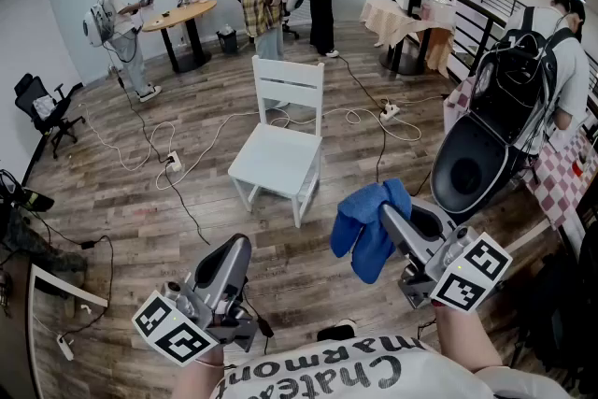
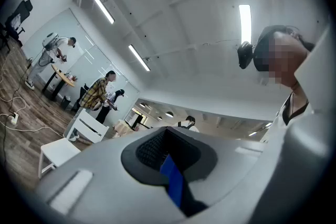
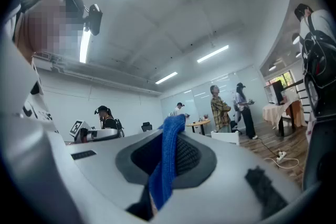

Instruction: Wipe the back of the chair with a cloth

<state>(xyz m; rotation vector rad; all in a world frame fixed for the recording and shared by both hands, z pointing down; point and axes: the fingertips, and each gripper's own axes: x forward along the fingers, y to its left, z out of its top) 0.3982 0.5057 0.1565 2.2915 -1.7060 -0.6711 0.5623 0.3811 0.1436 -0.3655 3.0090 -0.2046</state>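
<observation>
The white wooden chair (image 1: 278, 154) stands in the middle of the wood floor, its slatted back (image 1: 290, 87) on the far side from me. My right gripper (image 1: 386, 216) is shut on a blue cloth (image 1: 367, 227) that hangs in folds from its tip, well short of the chair. In the right gripper view the cloth (image 3: 169, 157) runs up between the closed jaws of the gripper (image 3: 167, 165), with the chair (image 3: 226, 137) small behind. My left gripper (image 1: 237, 248) is low at the left, shut, holding nothing I can see. The left gripper view shows the chair (image 2: 79, 131) far off.
White cables (image 1: 187, 154) and a power strip (image 1: 390, 111) trail over the floor around the chair. A large black rounded object (image 1: 476, 163) stands close at the right by a checkered tablecloth (image 1: 561, 182). Several people stand at the back near a round table (image 1: 182, 16).
</observation>
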